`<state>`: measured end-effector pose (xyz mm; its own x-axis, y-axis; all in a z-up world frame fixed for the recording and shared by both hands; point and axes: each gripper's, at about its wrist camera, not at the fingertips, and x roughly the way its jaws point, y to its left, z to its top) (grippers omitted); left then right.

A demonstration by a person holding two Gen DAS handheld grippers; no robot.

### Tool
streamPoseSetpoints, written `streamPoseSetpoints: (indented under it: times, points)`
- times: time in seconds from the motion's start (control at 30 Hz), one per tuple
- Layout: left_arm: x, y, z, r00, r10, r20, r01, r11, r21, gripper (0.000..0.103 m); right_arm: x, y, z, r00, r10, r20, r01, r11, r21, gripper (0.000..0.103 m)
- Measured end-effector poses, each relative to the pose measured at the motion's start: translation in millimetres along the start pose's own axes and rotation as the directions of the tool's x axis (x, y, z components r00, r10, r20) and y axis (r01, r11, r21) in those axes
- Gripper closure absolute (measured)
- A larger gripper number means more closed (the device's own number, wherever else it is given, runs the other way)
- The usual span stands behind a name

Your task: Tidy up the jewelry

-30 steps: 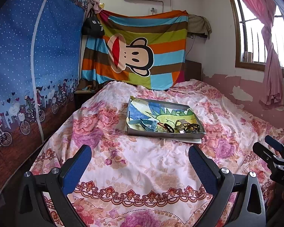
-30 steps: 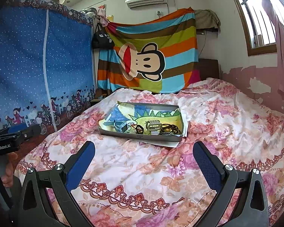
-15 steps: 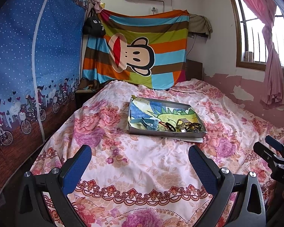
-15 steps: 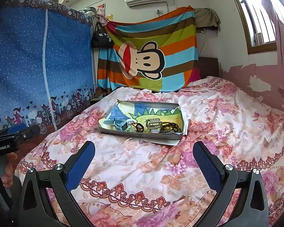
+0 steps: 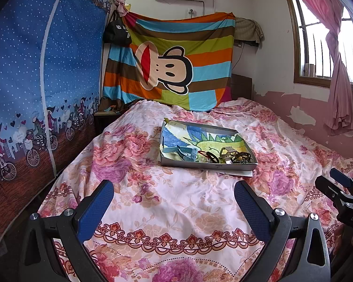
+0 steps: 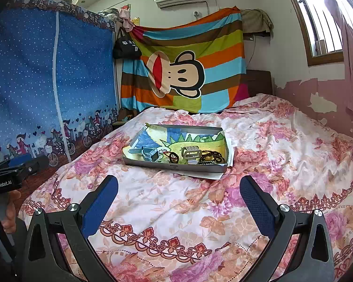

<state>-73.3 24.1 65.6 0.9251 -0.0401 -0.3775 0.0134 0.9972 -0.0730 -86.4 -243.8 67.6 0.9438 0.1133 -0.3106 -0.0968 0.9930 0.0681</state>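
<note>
Jewelry tray on bed, mid-scene, both grippers short of it.

Shallow grey tray (image 5: 208, 164) on floral bedspread (image 5: 176, 199); along its near edge lie blue watch (image 5: 184, 152), red-black ring (image 6: 172, 156), pale bracelet (image 6: 191, 152), dark beads (image 6: 211, 158); left gripper (image 5: 174, 202) jaws wide apart, holding nothing; right gripper (image 6: 178, 195) likewise spread, empty; both well apart from tray.

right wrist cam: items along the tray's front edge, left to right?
In the tray: blue watch → red-and-black hair ties → beige buckle piece → dark beaded bracelet.
</note>
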Motion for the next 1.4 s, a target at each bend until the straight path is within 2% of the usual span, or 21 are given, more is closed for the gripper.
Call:
streamPoseSetpoints:
  times: [1.4]
  points:
    - [-0.4, 0.1, -0.5, 1.000, 0.001, -0.002, -0.001, 1.000, 0.000, 0.000, -0.3, 1.3, -5.6, 1.000, -0.001, -0.006, 0.001, 1.000, 0.004, 0.001]
